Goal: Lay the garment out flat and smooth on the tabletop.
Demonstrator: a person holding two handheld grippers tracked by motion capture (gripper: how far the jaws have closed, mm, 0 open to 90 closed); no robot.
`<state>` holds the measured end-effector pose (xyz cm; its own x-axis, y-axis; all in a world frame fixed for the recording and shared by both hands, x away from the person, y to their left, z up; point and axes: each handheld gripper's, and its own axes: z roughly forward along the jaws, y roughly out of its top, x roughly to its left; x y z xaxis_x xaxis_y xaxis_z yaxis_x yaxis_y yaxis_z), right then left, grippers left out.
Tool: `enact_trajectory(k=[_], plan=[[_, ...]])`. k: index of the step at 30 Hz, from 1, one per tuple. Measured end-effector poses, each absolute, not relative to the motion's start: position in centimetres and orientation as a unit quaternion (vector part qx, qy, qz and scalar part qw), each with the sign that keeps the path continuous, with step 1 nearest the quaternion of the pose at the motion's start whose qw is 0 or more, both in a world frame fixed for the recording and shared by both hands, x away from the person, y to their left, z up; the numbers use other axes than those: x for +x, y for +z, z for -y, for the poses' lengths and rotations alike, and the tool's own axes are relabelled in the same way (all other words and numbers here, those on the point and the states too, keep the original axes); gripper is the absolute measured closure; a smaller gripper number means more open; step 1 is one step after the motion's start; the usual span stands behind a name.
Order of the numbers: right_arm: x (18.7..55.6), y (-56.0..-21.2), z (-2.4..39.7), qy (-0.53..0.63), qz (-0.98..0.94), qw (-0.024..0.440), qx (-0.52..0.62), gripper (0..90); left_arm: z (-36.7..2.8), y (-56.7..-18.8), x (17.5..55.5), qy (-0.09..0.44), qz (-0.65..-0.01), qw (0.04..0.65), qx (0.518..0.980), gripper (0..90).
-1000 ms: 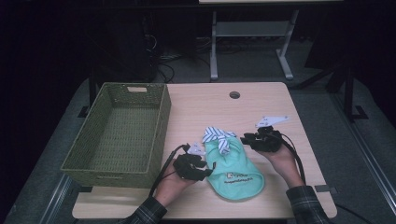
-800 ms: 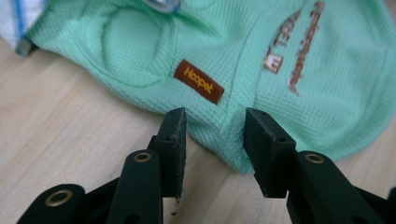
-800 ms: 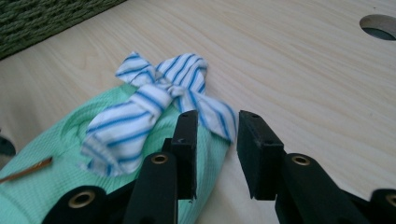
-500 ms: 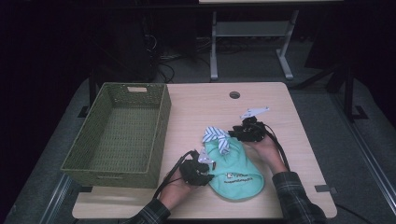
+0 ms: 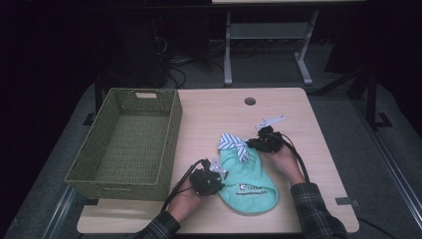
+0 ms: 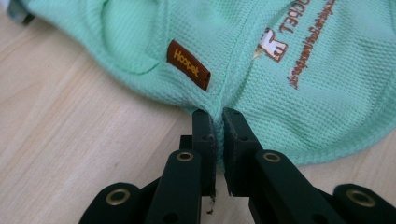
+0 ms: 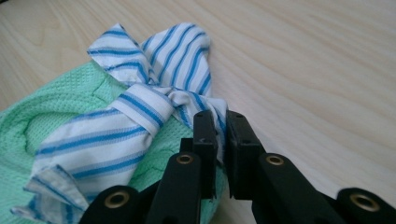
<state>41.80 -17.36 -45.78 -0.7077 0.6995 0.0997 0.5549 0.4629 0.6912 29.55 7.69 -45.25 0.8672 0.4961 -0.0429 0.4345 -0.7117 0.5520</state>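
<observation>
Both pairs of jaws have just been closing, and each now pinches cloth. The left gripper (image 6: 215, 114) nips the hem of the small mint-green waffle-knit garment (image 5: 249, 179), which lies flat on the pale wooden table (image 5: 209, 117) just right of the woven olive-green basket (image 5: 124, 142). The right gripper (image 7: 218, 116), which a second ago sat farther from the garment, has clamped its blue-and-white striped collar (image 7: 140, 107). With two corners held, a lift or fold looks ready.

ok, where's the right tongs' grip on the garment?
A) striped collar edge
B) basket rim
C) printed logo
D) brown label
A: in the right gripper view the right tongs are shut on the blue-and-white striped collar of the mint-green garment.
</observation>
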Motion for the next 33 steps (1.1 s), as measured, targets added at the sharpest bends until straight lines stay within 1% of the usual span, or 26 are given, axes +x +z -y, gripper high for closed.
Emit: enact_trajectory(k=[7, 11, 13, 14, 15, 17, 18, 19, 20, 21, 23, 24, 33], plan=[[41.5, -44.6, 19.2, 0.36, -0.841, 0.126, 0.384, 83.8, -8.0, -45.2, 29.9, 0.061, -0.257, 0.279, 0.923, 84.3], [41.7, -45.4, 19.6, 0.343, -0.846, 0.122, 0.389, 83.6, -7.9, -45.3, 29.9, 0.065, -0.259, 0.284, 0.921, 82.7], [41.8, -46.0, 19.5, 0.335, -0.848, 0.118, 0.393, 82.2, -7.9, -45.3, 30.0, 0.067, -0.257, 0.285, 0.921, 77.7], [41.9, -46.1, 19.6, 0.338, -0.845, 0.117, 0.399, 77.9, -7.9, -45.3, 30.0, 0.068, -0.258, 0.286, 0.92, 70.7], [41.9, -46.1, 19.6, 0.338, -0.845, 0.117, 0.399, 77.9, -8.0, -45.3, 30.0, 0.067, -0.257, 0.286, 0.921, 70.7], [41.9, -45.9, 19.8, 0.338, -0.841, 0.124, 0.404, 71.4, -8.0, -45.2, 30.1, 0.066, -0.258, 0.291, 0.919, 62.3], [41.9, -45.7, 20.2, 0.341, -0.838, 0.126, 0.407, 68.5, -8.0, -44.9, 30.1, 0.067, -0.26, 0.3, 0.915, 54.1], [41.9, -45.7, 20.2, 0.341, -0.838, 0.126, 0.407, 68.5, -8.0, -44.9, 30.1, 0.067, -0.26, 0.3, 0.915, 51.9], [41.7, -45.4, 20.6, 0.342, -0.836, 0.126, 0.411, 66.7, -8.0, -44.5, 30.1, 0.071, -0.26, 0.307, 0.913, 50.5], [41.7, -45.4, 20.6, 0.342, -0.836, 0.126, 0.411, 66.7, -8.0, -44.5, 30.1, 0.071, -0.26, 0.307, 0.913, 49.3], [41.6, -45.1, 21.0, 0.346, -0.834, 0.128, 0.411, 65.3, -8.1, -44.0, 30.3, 0.074, -0.26, 0.313, 0.91, 49.1], [41.4, -44.8, 21.3, 0.353, -0.83, 0.126, 0.412, 63.3, -8.1, -43.8, 30.5, 0.074, -0.263, 0.319, 0.908, 48.3], [40.8, -43.6, 22.2, 0.375, -0.822, 0.124, 0.411, 60.2, -7.8, -42.1, 33.0, 0.091, -0.266, 0.346, 0.895, 46.0]])
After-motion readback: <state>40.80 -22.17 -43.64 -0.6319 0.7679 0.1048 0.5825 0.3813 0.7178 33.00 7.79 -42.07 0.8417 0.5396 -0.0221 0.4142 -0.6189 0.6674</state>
